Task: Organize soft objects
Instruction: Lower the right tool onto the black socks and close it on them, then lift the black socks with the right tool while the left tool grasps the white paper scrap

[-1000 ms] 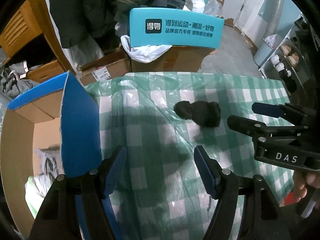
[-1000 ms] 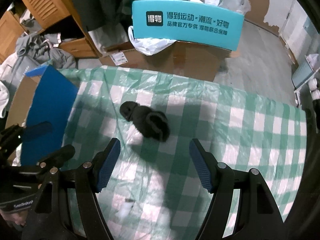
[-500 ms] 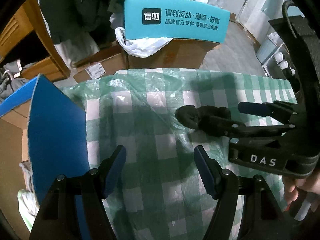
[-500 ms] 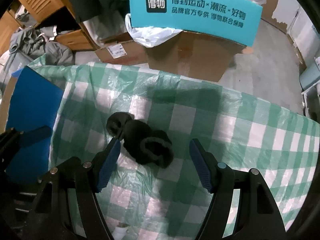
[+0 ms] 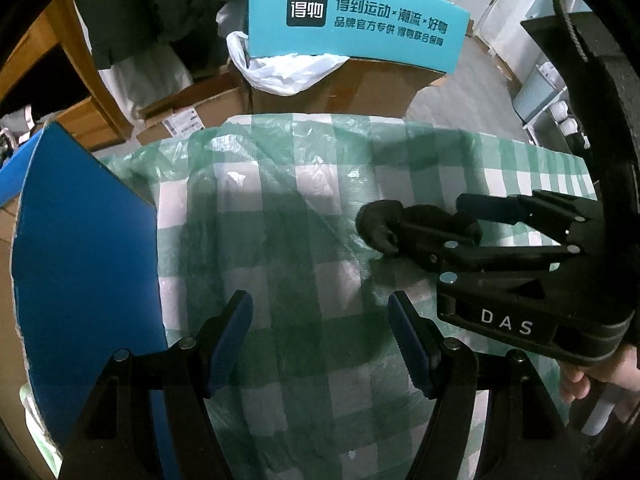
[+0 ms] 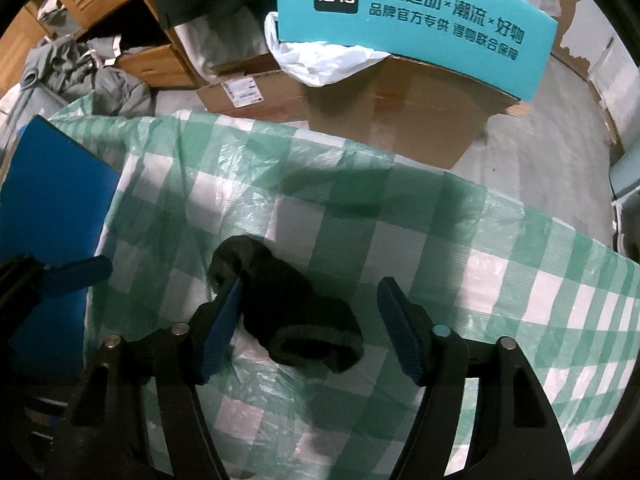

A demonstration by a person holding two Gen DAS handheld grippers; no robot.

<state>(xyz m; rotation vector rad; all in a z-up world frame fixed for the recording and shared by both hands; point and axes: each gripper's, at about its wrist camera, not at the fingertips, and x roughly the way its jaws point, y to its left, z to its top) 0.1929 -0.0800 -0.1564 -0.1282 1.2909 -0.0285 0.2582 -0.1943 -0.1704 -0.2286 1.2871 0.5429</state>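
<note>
A green-and-white checked cloth [image 6: 460, 248] covers the table, and on it lies a black knit sock [image 6: 296, 312], bunched into a dark lump with its ribbed cuff rolled open. At the table's left edge stands a cardboard box with a blue flap [image 5: 84, 248]; its contents cannot be made out. The right gripper [image 6: 312, 320] straddles the sock, jaws closing, left pad touching it; the left gripper [image 5: 320, 336] is spread over bare cloth.

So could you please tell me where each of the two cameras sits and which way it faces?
Left wrist: sits on the left tool, looking steeply down at bare checked cloth; shows its own open fingers, the right tool and a hand.
Right wrist: sits on the right tool, looking steeply down at the black sock between its closing fingers; a left tool finger shows.
Shared: sock, cloth, teal box.
</note>
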